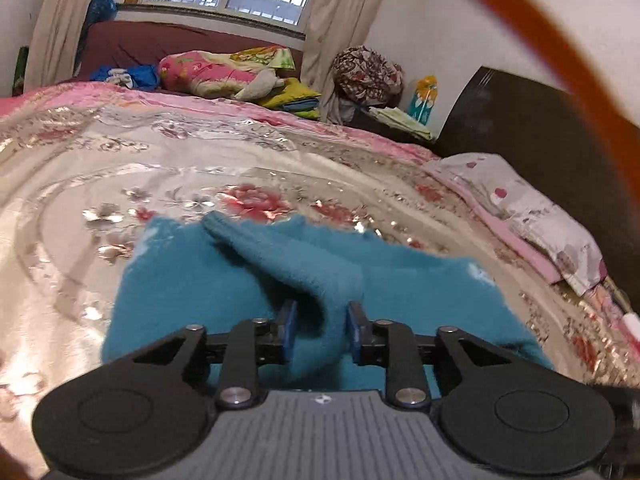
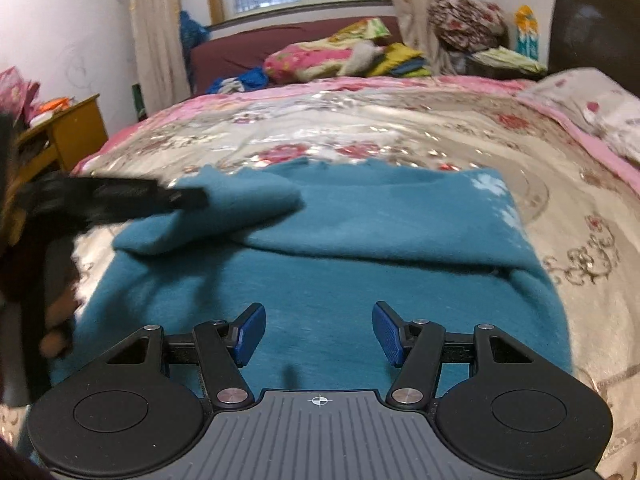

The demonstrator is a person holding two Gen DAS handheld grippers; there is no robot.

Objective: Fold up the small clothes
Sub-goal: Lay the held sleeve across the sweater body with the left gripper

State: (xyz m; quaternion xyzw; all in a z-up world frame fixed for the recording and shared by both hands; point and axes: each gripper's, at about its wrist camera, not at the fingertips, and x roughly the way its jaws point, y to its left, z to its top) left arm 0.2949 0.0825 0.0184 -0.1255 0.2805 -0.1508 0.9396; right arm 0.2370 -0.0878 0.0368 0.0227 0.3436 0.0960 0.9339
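I had a teal, fuzzy knit garment spread on the floral satin bedspread, near the edge of the bed closest to me. It looked soft and thick, a plain blue-green apart from small pale flower marks by its far right corner. From the right wrist view its far part lay doubled back toward me in a broad band with a straight fold line running across, and at the left a narrower sleeve-like piece was drawn over the top of that band. My left gripper had that piece passing between its blue pads, which stood a little apart; the cloth bulged between them, and I could not tell from the left wrist view whether the pads pressed on it or only flanked it. In the right wrist view the same tool showed as a blurred dark shape at the left edge of the garment. My right gripper hovered over the near, flat part of the knit with its jaws well apart and nothing between them.
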